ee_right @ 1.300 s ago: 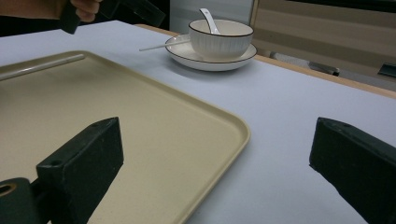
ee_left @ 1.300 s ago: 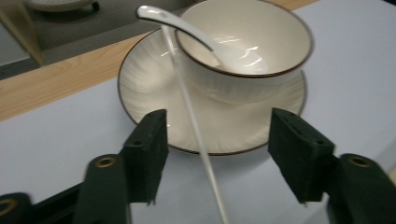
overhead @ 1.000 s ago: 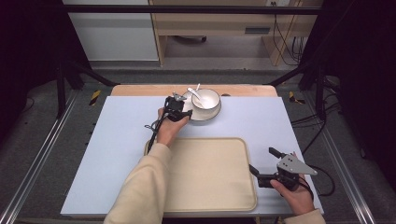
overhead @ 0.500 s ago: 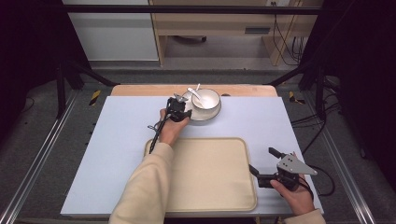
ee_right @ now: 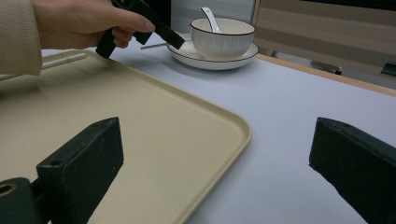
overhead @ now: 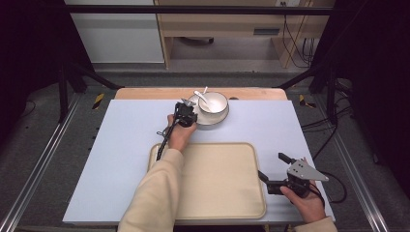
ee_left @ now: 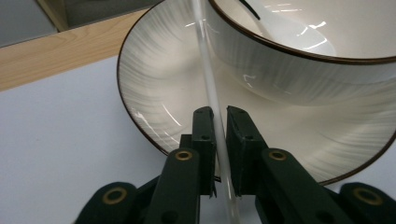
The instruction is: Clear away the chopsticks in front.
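- At twelve o'clock on the worktop (overhead: pixel 121 145), the left claw (ee_left: pixel 219 140) pinches the plate (ee_left: pixel 154 79) rim under the bowl (ee_left: pixel 299 70).
- Right claw (ee_right: pixel 215 168) gapes, idle, at five o'clock.
- Risk: lifting tilts plate; bowl slides.

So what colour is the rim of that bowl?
Dark brown, on a white ribbed bowl; the left gripper view shows it best.

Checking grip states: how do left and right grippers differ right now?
The left gripper is at the plate, jaws shut on a thin white rod; the right gripper has jaws wide open, holding nothing. Left reaches to the far side; right sits near, beside the tray. Both are black and hand-held.
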Motion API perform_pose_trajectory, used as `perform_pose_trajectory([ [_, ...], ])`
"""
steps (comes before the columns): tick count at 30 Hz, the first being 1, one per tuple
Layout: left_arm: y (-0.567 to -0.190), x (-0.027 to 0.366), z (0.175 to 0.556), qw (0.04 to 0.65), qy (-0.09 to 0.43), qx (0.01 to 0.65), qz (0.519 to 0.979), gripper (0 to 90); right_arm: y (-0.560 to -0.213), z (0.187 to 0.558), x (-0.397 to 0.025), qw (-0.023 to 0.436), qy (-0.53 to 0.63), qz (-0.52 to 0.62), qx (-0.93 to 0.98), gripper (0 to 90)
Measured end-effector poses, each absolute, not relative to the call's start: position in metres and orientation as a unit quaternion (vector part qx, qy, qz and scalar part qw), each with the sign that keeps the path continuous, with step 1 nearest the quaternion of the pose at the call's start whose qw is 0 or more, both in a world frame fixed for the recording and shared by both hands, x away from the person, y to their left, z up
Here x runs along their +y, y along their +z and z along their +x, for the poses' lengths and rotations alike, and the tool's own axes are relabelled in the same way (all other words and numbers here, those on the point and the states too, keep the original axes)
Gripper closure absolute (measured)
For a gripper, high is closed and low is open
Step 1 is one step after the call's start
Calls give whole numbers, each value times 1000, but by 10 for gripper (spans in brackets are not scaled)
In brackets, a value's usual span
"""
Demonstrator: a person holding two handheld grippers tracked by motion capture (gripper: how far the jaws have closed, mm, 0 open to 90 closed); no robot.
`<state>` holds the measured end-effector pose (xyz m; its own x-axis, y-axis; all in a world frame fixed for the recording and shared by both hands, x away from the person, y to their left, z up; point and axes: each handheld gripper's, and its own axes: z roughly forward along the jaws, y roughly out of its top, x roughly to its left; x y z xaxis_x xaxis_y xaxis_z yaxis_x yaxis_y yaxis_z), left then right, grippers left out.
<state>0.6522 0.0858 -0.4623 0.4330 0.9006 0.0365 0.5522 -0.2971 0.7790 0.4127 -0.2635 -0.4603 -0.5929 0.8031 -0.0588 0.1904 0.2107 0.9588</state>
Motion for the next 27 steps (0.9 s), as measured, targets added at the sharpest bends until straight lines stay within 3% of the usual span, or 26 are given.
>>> perform_pose_trajectory([
  [15,-441,100,643,363,256,503,742,853,-460,412,-263,291,525,345,722,31],
  [27,-425,130,613,370,262,533,714,853,-459,412,-262,293,525,342,722,31],
])
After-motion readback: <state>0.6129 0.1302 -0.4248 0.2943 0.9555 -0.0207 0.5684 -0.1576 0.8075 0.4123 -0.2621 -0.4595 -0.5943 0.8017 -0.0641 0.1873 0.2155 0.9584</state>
